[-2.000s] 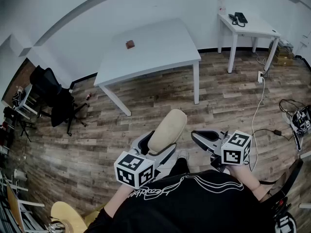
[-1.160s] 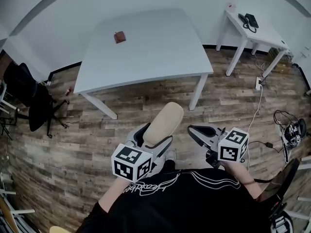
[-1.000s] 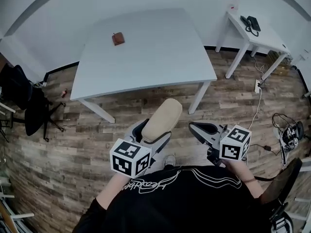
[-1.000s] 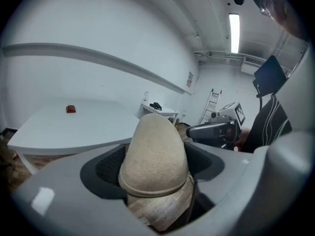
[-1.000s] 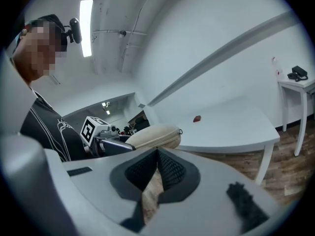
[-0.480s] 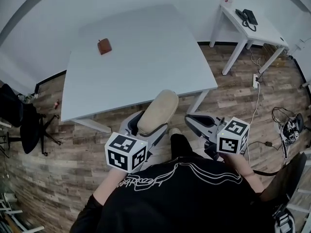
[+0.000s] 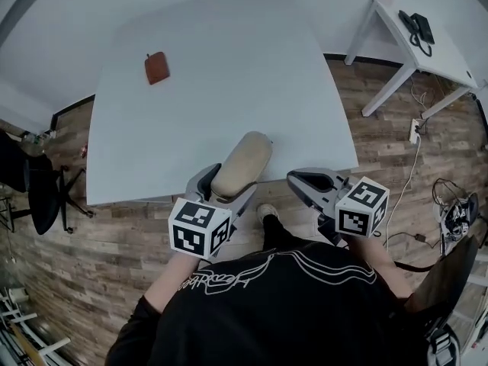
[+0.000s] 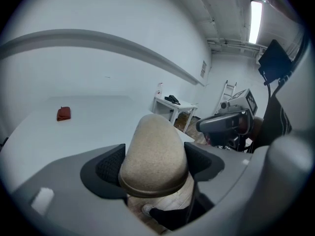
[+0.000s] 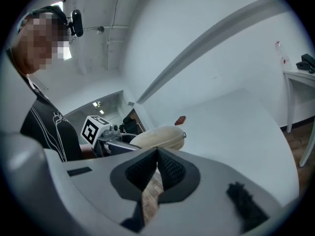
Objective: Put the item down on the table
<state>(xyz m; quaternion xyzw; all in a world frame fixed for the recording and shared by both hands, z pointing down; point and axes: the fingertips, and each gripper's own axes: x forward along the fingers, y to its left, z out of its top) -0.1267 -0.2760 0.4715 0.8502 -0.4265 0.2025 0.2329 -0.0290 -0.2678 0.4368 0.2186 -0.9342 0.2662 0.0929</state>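
Observation:
A beige oval zip case (image 7: 242, 165) is held lengthwise in my left gripper (image 7: 226, 186), its black pads (image 8: 110, 166) pressing on both of its sides. The case (image 8: 155, 151) hangs in the air over the near edge of the white table (image 7: 229, 82), its far end over the tabletop. My right gripper (image 7: 299, 178) is level with it on the right, by the table's near right corner. Its jaws (image 9: 156, 167) are shut with nothing between them. In the right gripper view the case (image 9: 160, 137) shows at centre left.
A small red-brown item (image 7: 158, 68) lies on the table's far left part. A white side table (image 7: 438, 48) with a black phone (image 7: 421, 27) stands at the right. A black chair (image 7: 27, 181) is at the left, and cables (image 7: 457, 216) lie on the wood floor at the right.
The view has closed in on the table: its near edge has come from well ahead to under the held case. Both grippers keep their pose, and the case stays gripped.

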